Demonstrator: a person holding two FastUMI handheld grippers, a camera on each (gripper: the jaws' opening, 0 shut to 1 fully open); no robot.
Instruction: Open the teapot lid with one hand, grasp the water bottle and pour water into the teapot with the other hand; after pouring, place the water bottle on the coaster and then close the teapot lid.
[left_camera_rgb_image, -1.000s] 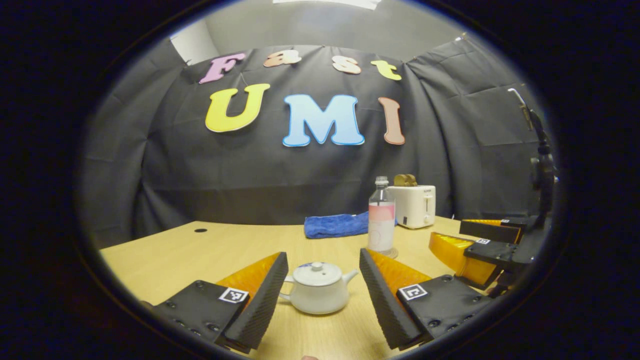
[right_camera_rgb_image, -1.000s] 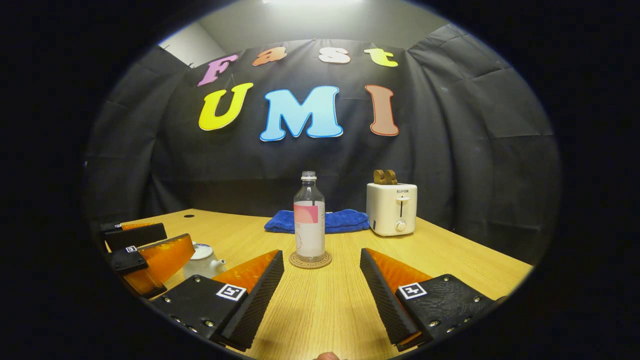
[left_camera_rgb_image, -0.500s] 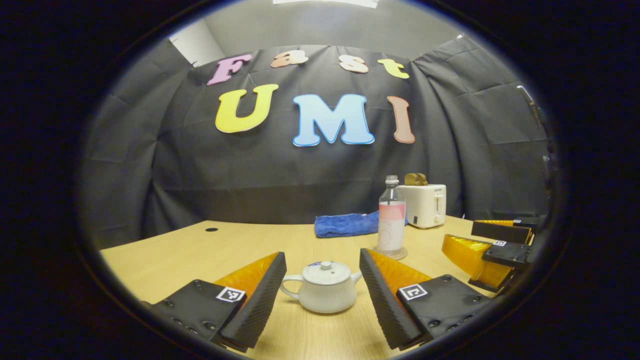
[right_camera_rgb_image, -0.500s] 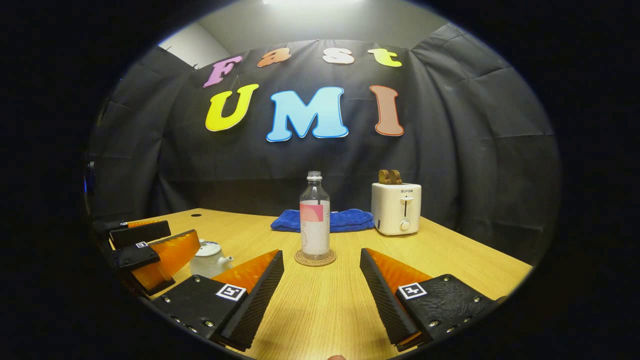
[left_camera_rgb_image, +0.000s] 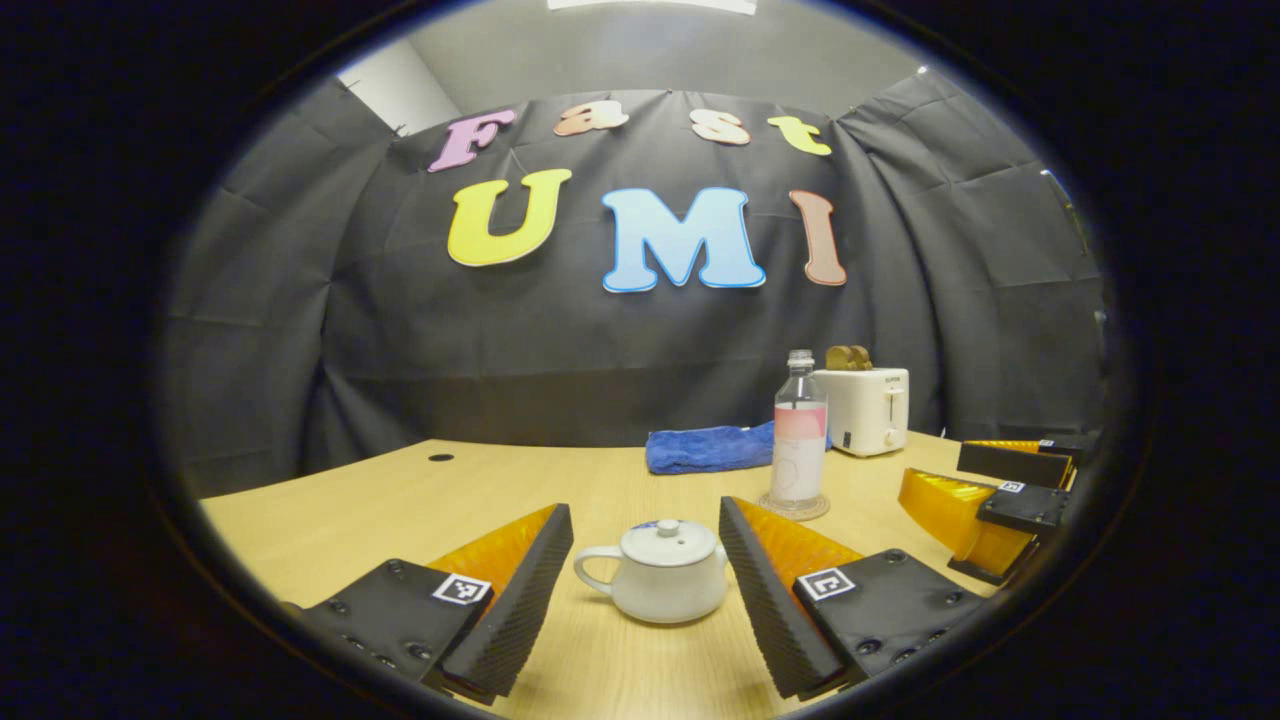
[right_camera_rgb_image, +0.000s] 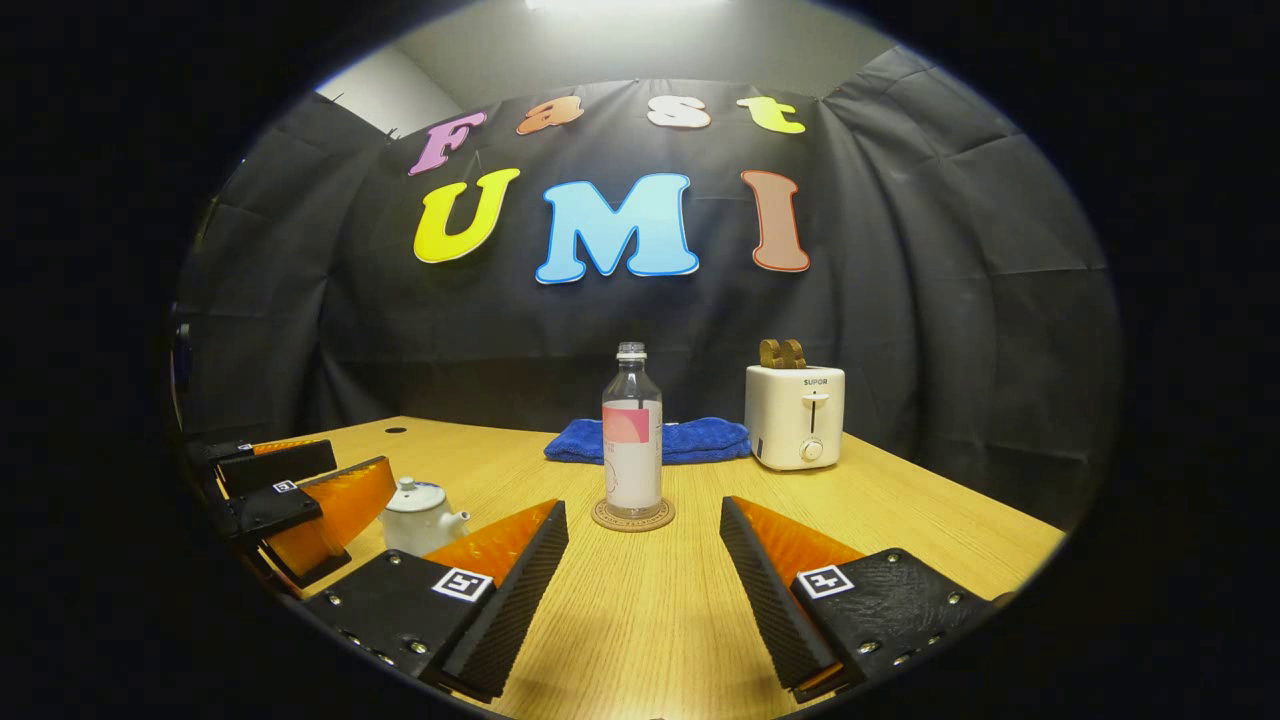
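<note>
A small white teapot with its lid on sits on the wooden table, just ahead of my open left gripper and between the lines of its fingers. A clear water bottle with a pink label stands upright on a round coaster to the right of it. In the right gripper view the bottle and coaster stand straight ahead of my open right gripper, some way off. The teapot and the left gripper appear at the left there. The right gripper appears at the far right of the left gripper view.
A folded blue cloth lies behind the bottle near the back wall. A white toaster with bread in its slots stands to the right of the cloth. A small dark hole marks the table's far left.
The left gripper view has swung left, so the teapot, bottle and toaster drift right in it. The right gripper view shifted slightly the same way. Both grippers stay open.
</note>
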